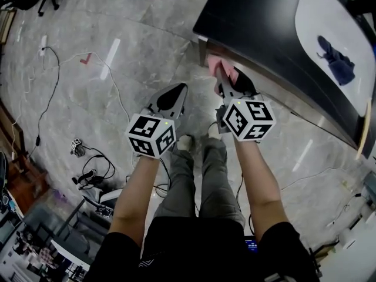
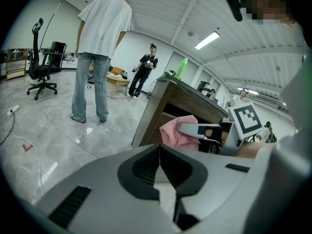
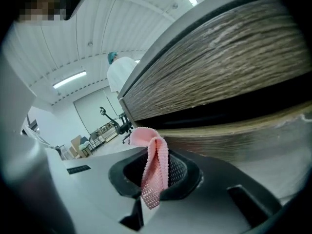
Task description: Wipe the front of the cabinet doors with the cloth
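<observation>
right hand-held gripper [image 3: 158, 178] clamped on pink cloth [image 3: 146, 136].

Open lab-like office hall: marble floor [image 1: 147, 57], trailing cables [image 1: 89, 178], office chair [image 2: 39, 67], strip light [image 2: 207, 40].

The cloth [image 3: 152, 147] is a pink, soft knit with a fine beaded weave, and it looks matt. The cabinet [image 3: 229, 52] front is wood-look board with streaky grey-brown grain, dull and slightly rough. In the head view the cabinet's top [image 1: 258, 28] is dark and smooth with a low sheen. Beside the cabinet, the floor [image 1: 106, 93] is grey veined stone, polished enough to mirror the ceiling lights. The right gripper [image 3: 156, 179] and left gripper [image 2: 159, 152] are smooth matt grey plastic, with black ribbed pads [image 2: 144, 167] lining the jaws.
</observation>
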Tool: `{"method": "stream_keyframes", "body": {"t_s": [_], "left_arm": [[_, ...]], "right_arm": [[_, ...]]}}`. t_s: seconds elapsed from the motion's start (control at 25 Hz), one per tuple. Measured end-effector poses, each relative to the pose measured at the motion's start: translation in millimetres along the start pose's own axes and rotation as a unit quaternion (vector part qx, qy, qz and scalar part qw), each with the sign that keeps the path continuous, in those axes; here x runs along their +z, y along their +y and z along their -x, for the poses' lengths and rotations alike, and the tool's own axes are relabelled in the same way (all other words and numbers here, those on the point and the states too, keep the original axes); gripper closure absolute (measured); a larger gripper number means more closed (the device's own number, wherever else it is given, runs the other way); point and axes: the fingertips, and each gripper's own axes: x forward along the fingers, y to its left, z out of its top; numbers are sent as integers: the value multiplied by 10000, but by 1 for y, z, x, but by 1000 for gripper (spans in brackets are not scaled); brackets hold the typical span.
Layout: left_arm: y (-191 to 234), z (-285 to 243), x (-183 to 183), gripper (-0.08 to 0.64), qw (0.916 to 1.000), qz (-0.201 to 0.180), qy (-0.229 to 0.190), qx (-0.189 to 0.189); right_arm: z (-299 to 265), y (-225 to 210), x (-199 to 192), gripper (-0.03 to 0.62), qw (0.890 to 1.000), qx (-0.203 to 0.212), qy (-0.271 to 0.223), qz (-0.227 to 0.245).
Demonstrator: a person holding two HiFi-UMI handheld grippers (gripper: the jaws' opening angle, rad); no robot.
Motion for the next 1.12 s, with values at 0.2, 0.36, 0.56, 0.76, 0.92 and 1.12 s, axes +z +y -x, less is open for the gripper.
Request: {"method": "stream_keyframes", "body": {"t_s": [0.2,0.36,0.56,0.76,0.92,1.12], "left_arm": [[-21,-19,6,549,9995,-195,67,-223],[-42,-30,3,549,9983,-343,179,-437],[-78,-51,-6,549,9955,-502,334,-731],[-118,-72,-17,549,9904,-696,534,-1067],[-153,-91,-27,549,9851,-833,664,-1350],[-192,-110,-40,549,9781,-950,789,-1674]], "right_arm": [[22,-29,4,549,9995,-237,-148,-150],[44,-50,5,549,9983,-461,-265,-256],[76,-81,7,549,9961,-718,-404,-329],[115,-113,7,549,9915,-1060,-584,-472],[145,-142,6,549,9870,-1335,-703,-558],[180,-175,4,549,9800,-1663,-847,-694]]}}
